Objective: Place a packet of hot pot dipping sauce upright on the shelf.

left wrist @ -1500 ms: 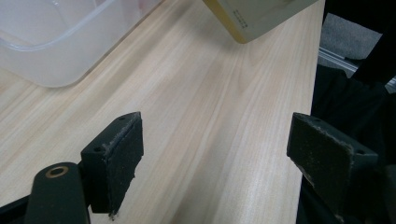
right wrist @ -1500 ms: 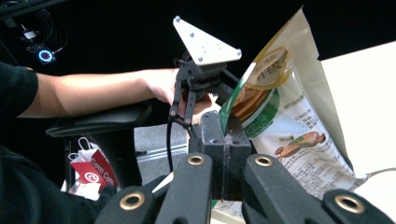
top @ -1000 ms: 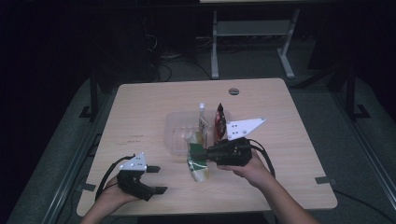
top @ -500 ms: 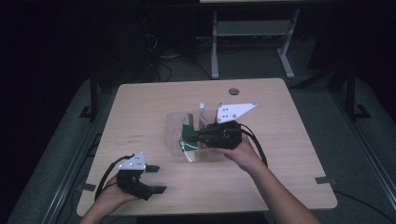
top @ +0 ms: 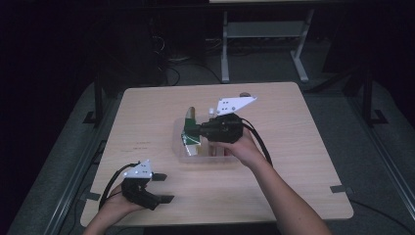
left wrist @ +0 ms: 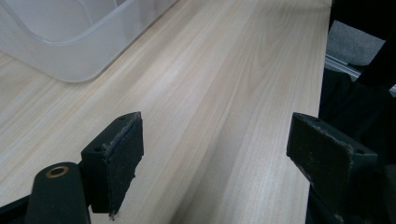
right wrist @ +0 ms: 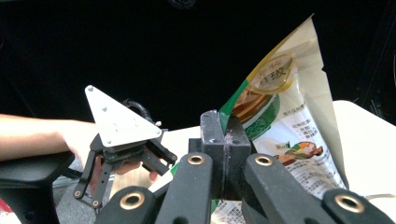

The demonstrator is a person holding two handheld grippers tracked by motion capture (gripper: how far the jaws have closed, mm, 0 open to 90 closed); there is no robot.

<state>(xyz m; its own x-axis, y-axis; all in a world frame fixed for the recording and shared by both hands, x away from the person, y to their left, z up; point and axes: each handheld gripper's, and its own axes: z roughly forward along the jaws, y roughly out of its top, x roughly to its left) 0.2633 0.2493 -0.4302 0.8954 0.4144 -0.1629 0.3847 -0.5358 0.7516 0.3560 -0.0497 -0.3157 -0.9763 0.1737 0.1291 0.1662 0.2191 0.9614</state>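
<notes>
- High view: clear plastic bin (top: pixel 182 155) at middle of wooden tabletop (top: pixel 313 147), taken as landmark. Right claw (top: pixel 195 130) poised above bin, pinching green-and-white snack pouch (top: pixel 188 131); pouch hanging over bin's far-left part, lower end at or just inside the rim, contact with the bin floor not discernible. Other upright items in bin behind the claw, too obscured to identify.
- High view, continued: left claw (top: pixel 163 187) near tabletop's front edge, well apart from bin on its near-left side, spread and holding nothing; grey three-cornered plate on top.
- Left gripper view: left claw (left wrist: pixel 212 154) spread wide over bare woodgrain; rounded corner of bin (left wrist: pixel 65 51) ahead, upper left; nothing between the pads.
- Right gripper view: right claw (right wrist: pixel 225 150) pressed together on edge of snack pouch (right wrist: pixel 285 121), pouch rising up and to the right of the grip; left claw (right wrist: pixel 122 161) visible farther off, beyond the bin.
- Step in hand, judged: placing pouch into bin. Best done by lowering straight down until pouch is well within the walls, keeping clear of the standing items, then parting the claw; releasing too high risks pouch tipping over the rim.
</notes>
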